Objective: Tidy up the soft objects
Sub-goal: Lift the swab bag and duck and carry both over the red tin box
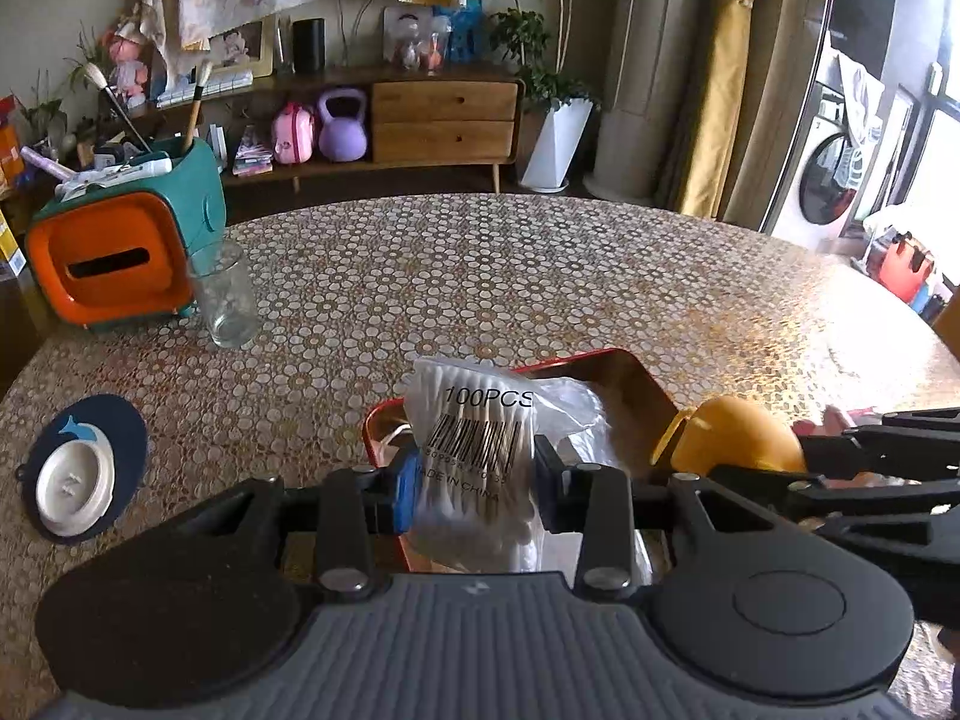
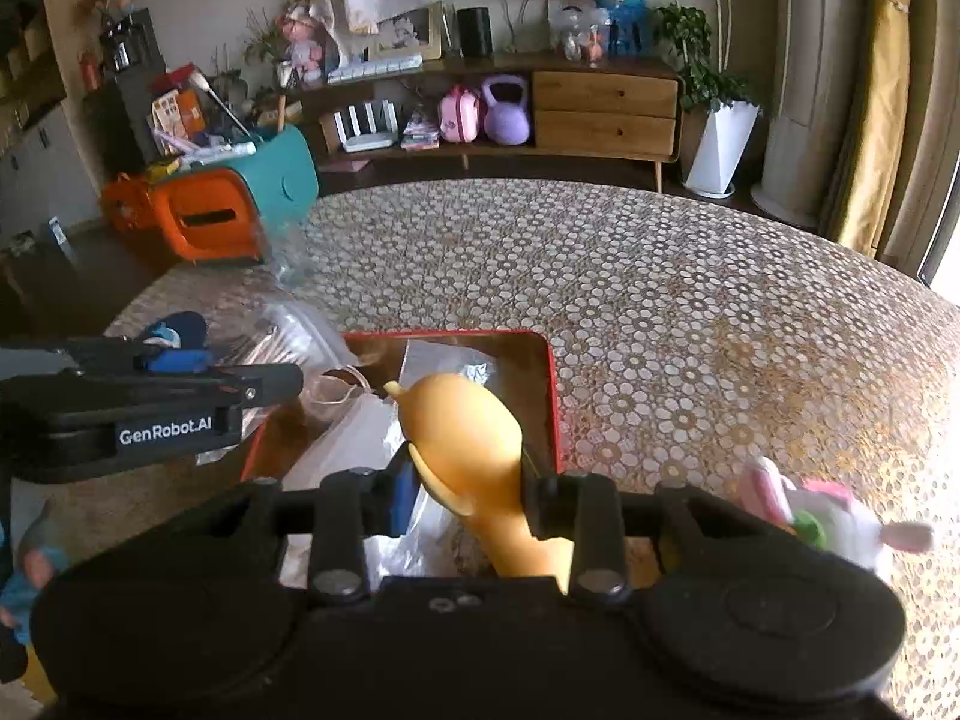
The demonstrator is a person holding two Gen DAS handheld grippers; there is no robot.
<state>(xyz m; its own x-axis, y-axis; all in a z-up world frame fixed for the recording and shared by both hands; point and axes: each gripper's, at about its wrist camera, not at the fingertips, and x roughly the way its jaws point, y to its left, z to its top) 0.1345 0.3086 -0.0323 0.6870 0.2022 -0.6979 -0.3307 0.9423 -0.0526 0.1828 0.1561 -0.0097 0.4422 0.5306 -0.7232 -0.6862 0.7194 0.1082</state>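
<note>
Black hand-held gripper (image 1: 474, 480) (blue pad)

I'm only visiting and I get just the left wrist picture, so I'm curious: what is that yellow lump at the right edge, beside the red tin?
Observer: A long yellow rubber toy with a small fin, clamped in the right tool above the red metal tin.
Operator: Anything else soft around that I can't see?
Observer: Yes, a pink-and-white plush toy lies on the flower-patterned table, right of the tin.
</note>
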